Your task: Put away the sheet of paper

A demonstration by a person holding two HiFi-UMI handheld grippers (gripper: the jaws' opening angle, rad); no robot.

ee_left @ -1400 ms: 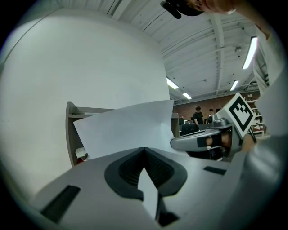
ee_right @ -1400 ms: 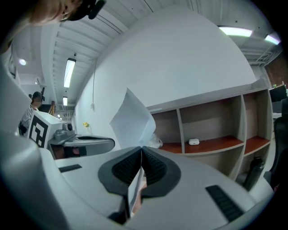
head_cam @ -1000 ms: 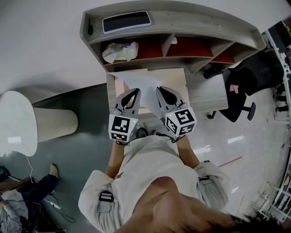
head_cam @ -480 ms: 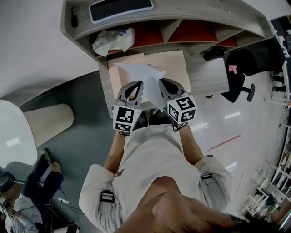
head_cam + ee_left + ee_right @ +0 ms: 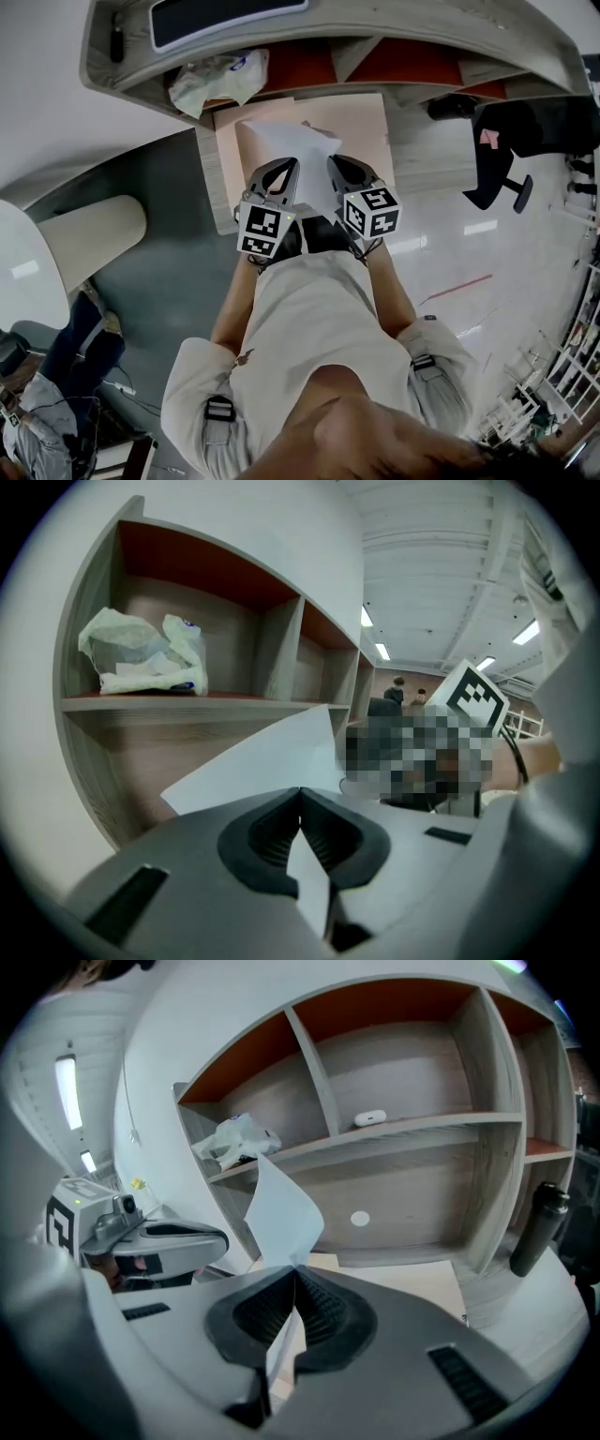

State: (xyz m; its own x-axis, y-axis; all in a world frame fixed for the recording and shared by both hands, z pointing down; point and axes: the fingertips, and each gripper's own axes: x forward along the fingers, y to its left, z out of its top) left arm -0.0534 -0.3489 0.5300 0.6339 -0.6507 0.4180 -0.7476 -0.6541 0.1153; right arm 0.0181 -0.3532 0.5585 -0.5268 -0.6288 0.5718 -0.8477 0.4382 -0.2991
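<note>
- White sheet of paper [image 5: 289,150]: light, floppy, probably quick to curl or crease.
- Left gripper [image 5: 300,797] and right gripper [image 5: 295,1277] each pinch its near edge, a sensible hold.

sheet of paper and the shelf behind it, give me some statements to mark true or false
1. The left gripper and the right gripper are both shut on the sheet of paper. True.
2. The sheet lies flat on the desk mat. False: it is held up off the mat, curling between the two grippers.
3. A crumpled plastic bag sits in a shelf compartment. True.
4. The dark bottle lies in the same compartment as the bag. False: it stands upright at the shelf's right end, well away from the bag.
</note>
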